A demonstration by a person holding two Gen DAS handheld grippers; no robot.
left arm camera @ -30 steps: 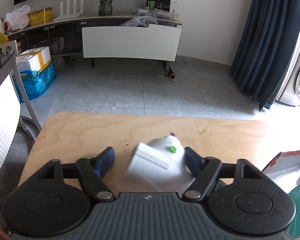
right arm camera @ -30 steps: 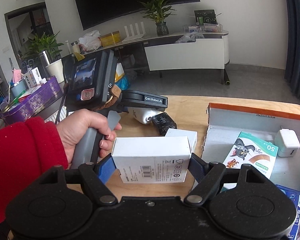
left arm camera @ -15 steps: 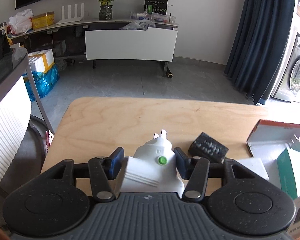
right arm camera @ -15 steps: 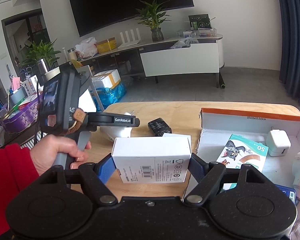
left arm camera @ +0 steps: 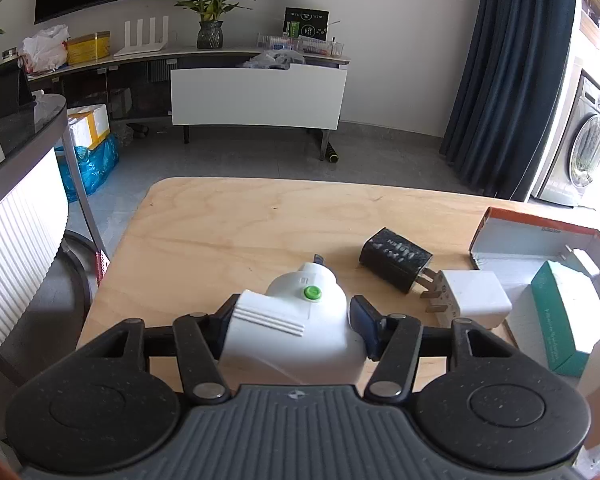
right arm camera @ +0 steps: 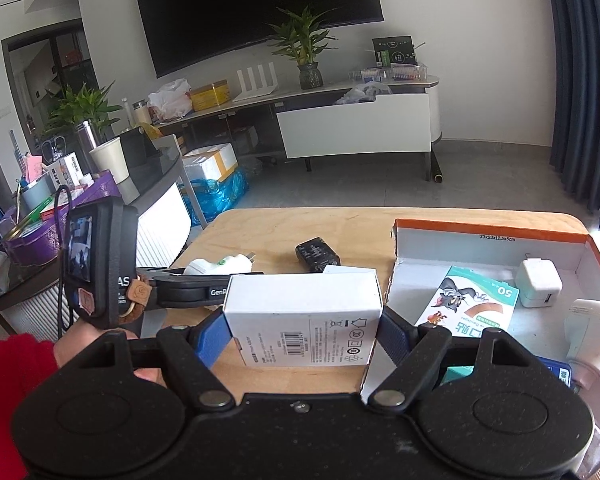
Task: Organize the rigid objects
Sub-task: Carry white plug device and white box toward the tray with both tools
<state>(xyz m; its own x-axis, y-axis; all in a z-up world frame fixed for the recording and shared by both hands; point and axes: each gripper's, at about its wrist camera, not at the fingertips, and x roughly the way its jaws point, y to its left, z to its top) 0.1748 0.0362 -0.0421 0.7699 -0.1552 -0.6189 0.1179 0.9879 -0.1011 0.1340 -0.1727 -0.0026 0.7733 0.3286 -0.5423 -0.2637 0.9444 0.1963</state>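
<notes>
Both hands carry a load. The left gripper (left arm camera: 290, 316) is clamped on a white plug-in adapter with a green button (left arm camera: 296, 320), held above the wooden table (left arm camera: 220, 232); the right gripper (right arm camera: 302, 330) pinches a white carton with a barcode (right arm camera: 304, 320) by its short ends, just left of the open orange-rimmed box (right arm camera: 496, 236).

To finish well, I would bring one item in at a time — the carton first, since it hangs nearest the box. Lower it flat onto the bare floor beside the green cartoon-printed pack (right arm camera: 474, 306), well away from the white charger cube (right arm camera: 538, 290), and open the jaws only once it rests. The black charger (left arm camera: 396, 258) and white cube charger (left arm camera: 474, 298) lie touching on the table — pass the adapter over them.
</notes>
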